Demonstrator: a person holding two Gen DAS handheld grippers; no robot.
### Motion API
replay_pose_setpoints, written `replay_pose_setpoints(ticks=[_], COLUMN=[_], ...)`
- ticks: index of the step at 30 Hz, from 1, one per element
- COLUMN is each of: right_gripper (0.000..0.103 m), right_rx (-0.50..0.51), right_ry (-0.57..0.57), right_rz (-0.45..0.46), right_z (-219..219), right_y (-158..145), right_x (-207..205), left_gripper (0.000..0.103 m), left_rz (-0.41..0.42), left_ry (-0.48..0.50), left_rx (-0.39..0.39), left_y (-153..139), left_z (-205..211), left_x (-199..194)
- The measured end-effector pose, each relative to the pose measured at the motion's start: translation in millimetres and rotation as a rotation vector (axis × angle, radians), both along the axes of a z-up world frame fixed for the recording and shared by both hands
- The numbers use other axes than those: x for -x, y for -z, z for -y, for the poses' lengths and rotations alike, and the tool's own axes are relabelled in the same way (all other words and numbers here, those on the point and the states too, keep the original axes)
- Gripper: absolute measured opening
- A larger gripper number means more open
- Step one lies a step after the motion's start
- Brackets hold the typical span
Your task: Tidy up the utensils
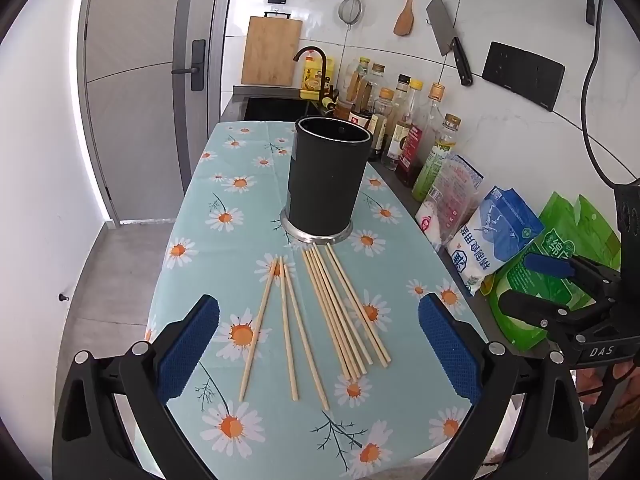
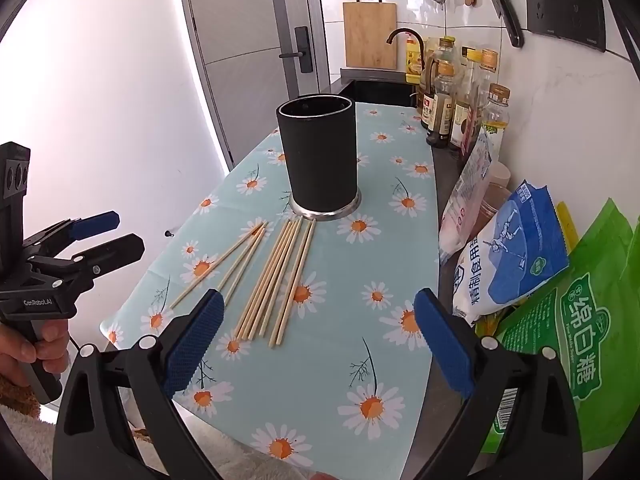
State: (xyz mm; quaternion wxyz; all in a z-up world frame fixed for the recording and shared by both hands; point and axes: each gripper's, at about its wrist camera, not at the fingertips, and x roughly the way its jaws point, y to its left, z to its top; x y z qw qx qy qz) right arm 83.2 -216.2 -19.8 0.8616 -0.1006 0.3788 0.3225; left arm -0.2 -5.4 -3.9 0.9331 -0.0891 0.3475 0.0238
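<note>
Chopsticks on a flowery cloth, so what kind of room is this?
Most likely a home kitchen. A cleaver and wooden spatula hang on the wall, oil and sauce bottles line the counter, and a tap stands over a sink behind the table.

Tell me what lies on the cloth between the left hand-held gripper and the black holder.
In the left wrist view, only wooden chopsticks lie on the daisy cloth between the open left hand-held gripper and the black holder: three loose, the rest bunched.
</note>
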Motion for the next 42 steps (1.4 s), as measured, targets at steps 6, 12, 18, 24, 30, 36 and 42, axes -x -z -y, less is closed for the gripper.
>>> replay_pose_setpoints(ticks=[6,12,18,24,30,36,42], right_gripper=[0.095,0.095,0.095,0.095,0.095,0.095,0.095], right_rx=[0.004,0.005,0.007,0.011,0.015,0.015,0.016], right_ry=[0.0,-0.002,-0.001,-0.002,-0.005,-0.006,-0.009], right_rz=[-0.008,-0.013,-0.014,-0.018,-0.019,-0.019,-0.019], right_z=[-0.3,-0.4,0.7,1.4,2.7,2.3,2.6], right_y=[2.9,3.8,4.4,6.5,6.5,6.3,5.5], right_x=[-2.1,-3.0,-2.8,-5.1,-6.0,-6.0,-6.3], left_gripper=[0.097,0.097,0.097,0.097,0.097,0.097,0.097], left_rz=[-0.004,-0.008,-0.01,-0.01,-0.011,-0.011,-0.009], left_ry=[0.002,0.001,-0.001,0.002,0.0,0.0,-0.004], left_rx=[0.0,0.0,0.001,0.003,0.003,0.0,0.0], left_y=[4.1,1.6,1.2,2.0,2.0,1.9,1.0], left_z=[5.5,4.9,2.8,4.9,6.9,8.0,9.1], left_x=[-0.3,-1.6,-1.3,-0.8,-1.1,-1.1,-0.8])
